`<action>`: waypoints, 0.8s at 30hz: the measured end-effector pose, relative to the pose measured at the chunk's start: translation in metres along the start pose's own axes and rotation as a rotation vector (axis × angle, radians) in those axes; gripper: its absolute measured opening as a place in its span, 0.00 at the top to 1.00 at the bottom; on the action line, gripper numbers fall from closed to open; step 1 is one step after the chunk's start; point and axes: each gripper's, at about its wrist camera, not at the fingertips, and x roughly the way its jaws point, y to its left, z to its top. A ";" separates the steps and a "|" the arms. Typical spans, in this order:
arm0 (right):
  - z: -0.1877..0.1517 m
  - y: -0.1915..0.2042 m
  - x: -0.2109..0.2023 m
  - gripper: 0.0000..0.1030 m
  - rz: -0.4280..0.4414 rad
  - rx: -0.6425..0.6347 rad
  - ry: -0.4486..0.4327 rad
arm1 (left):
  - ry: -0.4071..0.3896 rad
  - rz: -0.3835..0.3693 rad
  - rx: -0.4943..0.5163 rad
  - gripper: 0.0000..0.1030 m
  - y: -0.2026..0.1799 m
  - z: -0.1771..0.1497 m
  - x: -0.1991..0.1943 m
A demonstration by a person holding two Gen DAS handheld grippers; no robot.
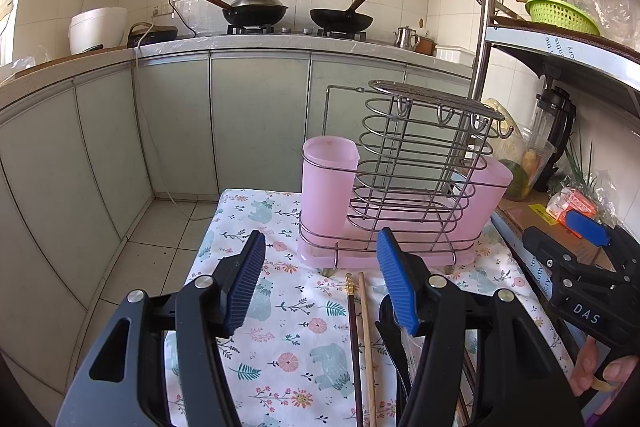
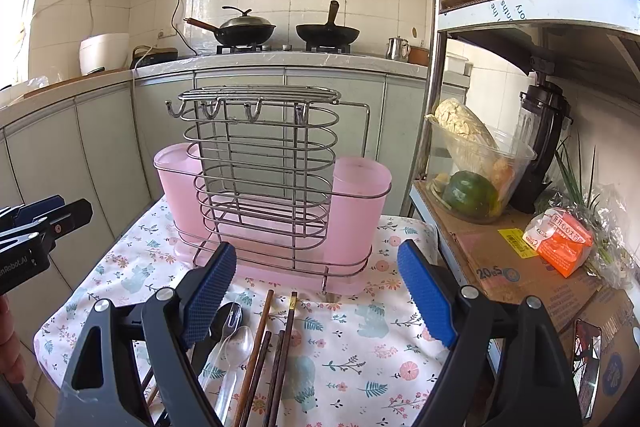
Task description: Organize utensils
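The wire utensil rack (image 2: 264, 187) with 2 pink cups (image 2: 360, 211) stands on the floral-clothed surface (image 2: 360, 347). Just in front of it lie chopsticks (image 2: 276, 347) and a clear spoon (image 2: 236, 351). Left gripper (image 1: 320, 283) and right gripper (image 2: 320, 291) hover over them, jaws wide apart, holding nothing.

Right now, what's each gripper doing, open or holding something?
Left gripper: open, holding nothing, above the chopsticks.
Right gripper: open, holding nothing, above the chopsticks and spoon.
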 end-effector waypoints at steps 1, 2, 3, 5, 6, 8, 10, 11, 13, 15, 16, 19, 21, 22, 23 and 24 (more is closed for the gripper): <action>0.000 0.000 0.000 0.20 0.000 0.000 0.000 | -0.001 -0.001 -0.001 0.43 0.000 0.000 0.000; 0.000 0.000 0.000 0.20 0.000 -0.001 -0.001 | 0.000 -0.001 0.000 0.43 0.000 0.000 0.000; 0.000 0.000 0.000 0.20 0.000 -0.001 0.000 | -0.001 -0.001 0.000 0.43 0.000 0.000 0.000; 0.000 0.000 0.000 0.20 -0.001 -0.001 -0.001 | 0.000 -0.001 0.000 0.43 0.001 0.000 0.000; 0.000 0.000 0.000 0.20 0.000 -0.001 -0.001 | -0.001 -0.001 0.000 0.43 0.001 0.000 0.000; 0.001 0.001 0.000 0.20 -0.001 -0.001 0.000 | -0.001 -0.001 0.001 0.43 0.001 0.000 0.000; 0.001 0.001 0.000 0.20 -0.001 -0.001 -0.001 | -0.001 -0.001 0.000 0.43 0.001 0.000 0.000; 0.000 0.001 0.000 0.20 -0.001 -0.002 -0.001 | 0.000 -0.001 0.000 0.43 0.001 0.000 0.000; 0.000 0.001 0.000 0.20 -0.001 -0.001 -0.002 | -0.001 -0.001 0.000 0.43 0.001 0.000 0.000; 0.000 0.001 0.000 0.20 -0.001 -0.002 -0.001 | -0.001 -0.001 0.000 0.43 0.001 0.000 0.000; 0.000 0.001 0.000 0.20 -0.001 -0.002 -0.001 | -0.001 -0.001 0.000 0.43 0.001 0.000 0.000; 0.000 0.001 0.001 0.20 -0.001 -0.003 0.001 | 0.000 -0.001 0.001 0.43 0.001 0.000 0.000; 0.000 0.002 0.002 0.20 0.003 -0.005 0.006 | 0.003 0.001 -0.002 0.43 0.002 0.000 0.001; 0.000 0.001 0.003 0.20 0.007 -0.004 0.011 | 0.007 0.001 -0.004 0.43 0.003 0.000 0.002; -0.001 0.001 0.004 0.20 0.010 -0.005 0.014 | 0.012 0.002 -0.006 0.43 0.004 0.000 0.003; -0.001 0.001 0.006 0.21 0.014 -0.006 0.020 | 0.017 0.002 -0.007 0.43 0.005 -0.001 0.005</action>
